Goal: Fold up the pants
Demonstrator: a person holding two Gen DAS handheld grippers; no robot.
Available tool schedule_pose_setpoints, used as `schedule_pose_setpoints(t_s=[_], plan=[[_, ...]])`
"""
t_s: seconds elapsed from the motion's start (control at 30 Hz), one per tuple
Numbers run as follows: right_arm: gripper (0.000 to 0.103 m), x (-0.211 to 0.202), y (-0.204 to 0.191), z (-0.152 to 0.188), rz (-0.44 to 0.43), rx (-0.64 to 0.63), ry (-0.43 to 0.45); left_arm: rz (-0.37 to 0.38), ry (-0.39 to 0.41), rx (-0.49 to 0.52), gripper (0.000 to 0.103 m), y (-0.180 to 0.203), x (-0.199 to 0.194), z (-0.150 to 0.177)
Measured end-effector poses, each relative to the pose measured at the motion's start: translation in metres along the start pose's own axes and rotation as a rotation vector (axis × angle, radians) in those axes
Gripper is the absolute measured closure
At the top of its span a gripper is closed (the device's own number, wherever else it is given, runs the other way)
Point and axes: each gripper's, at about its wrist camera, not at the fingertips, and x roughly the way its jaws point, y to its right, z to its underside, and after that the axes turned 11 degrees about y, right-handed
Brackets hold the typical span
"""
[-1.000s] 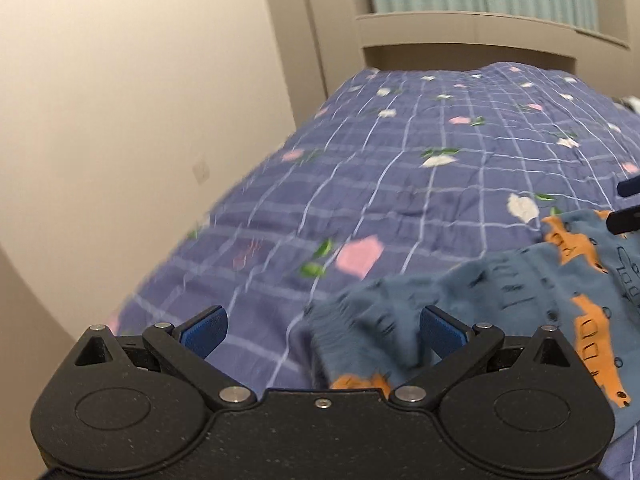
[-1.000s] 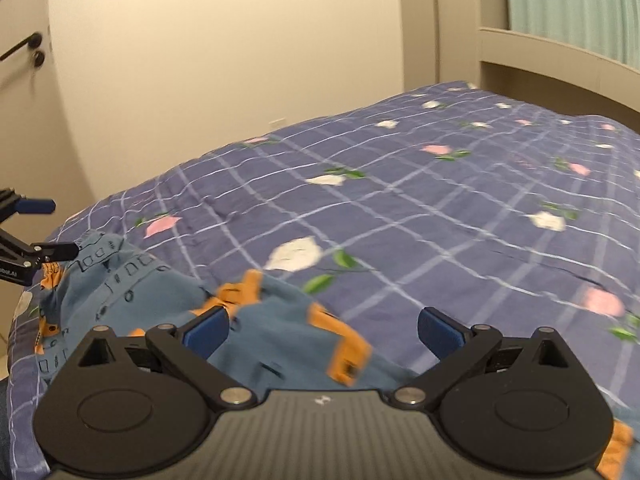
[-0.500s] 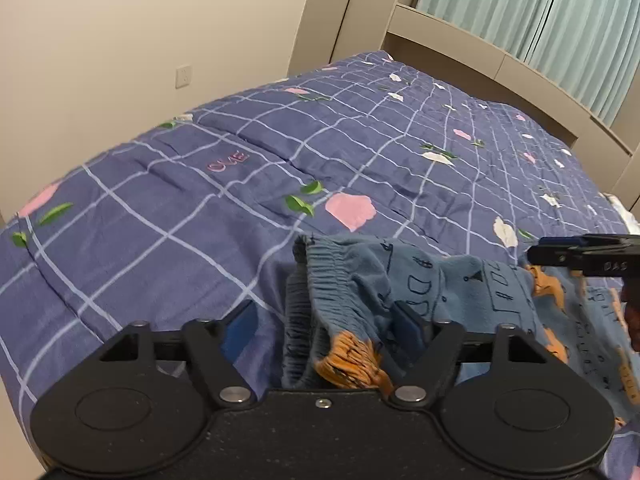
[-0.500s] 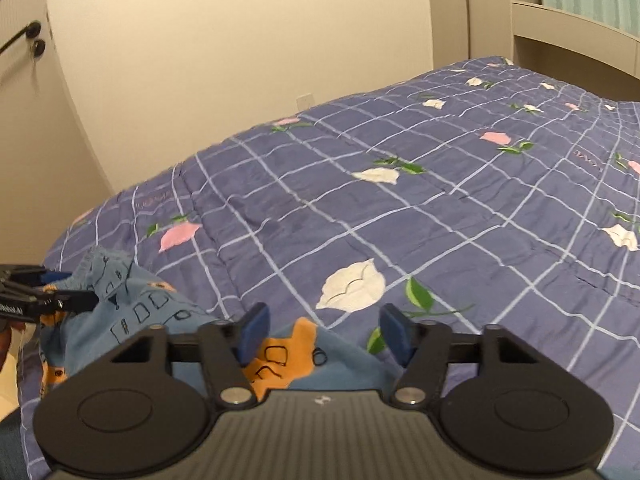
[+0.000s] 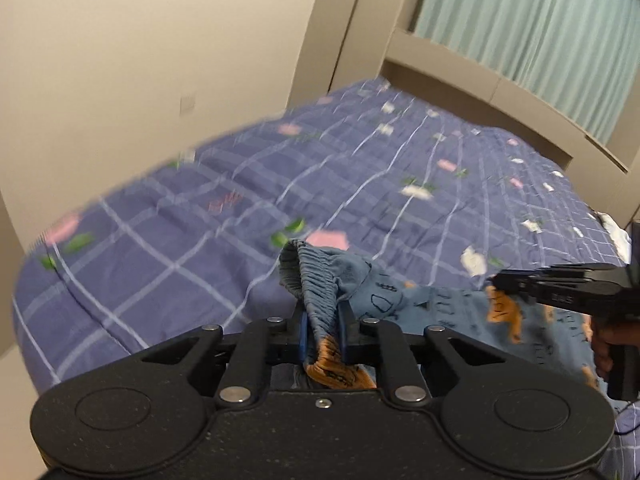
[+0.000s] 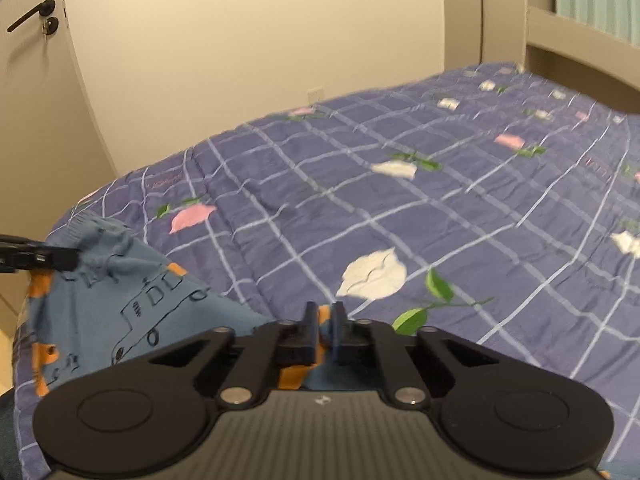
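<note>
Small blue pants with orange and outlined truck prints lie bunched at the near edge of the bed. My left gripper is closing, and its blue pads pinch the gathered elastic waistband, which stands up between them. In the right wrist view the pants spread to the left, and my right gripper is closing on a fold of blue and orange cloth. Each gripper shows in the other's view: the right gripper on the cloth at the right edge, the left gripper on the waistband at far left.
The pants rest on a purple checked quilt with pink and white flowers that covers the whole bed. A beige wall runs along the far side, with a door handle at left. A headboard ledge and green curtain stand beyond. A hand holds the right gripper.
Both grippers went from wide open to pinched on the pants. The left one rolled and lifted slightly with the waistband; the right one slid across onto a fold of cloth.
</note>
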Motion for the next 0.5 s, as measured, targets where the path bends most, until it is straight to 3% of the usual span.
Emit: schedule_pose_setpoints(t_s=[0.17,0.5], plan=[[0.097,-0.007,0.002,-0.005,0.021,-0.003,0.044,0.005,0.041,0.021,0.088,0.006,-0.02,-0.007],[0.096,0.011,-0.001,0.008,0.042,0.007,0.012,-0.07,-0.065,0.008,0.086,-0.013,0.013,0.027]])
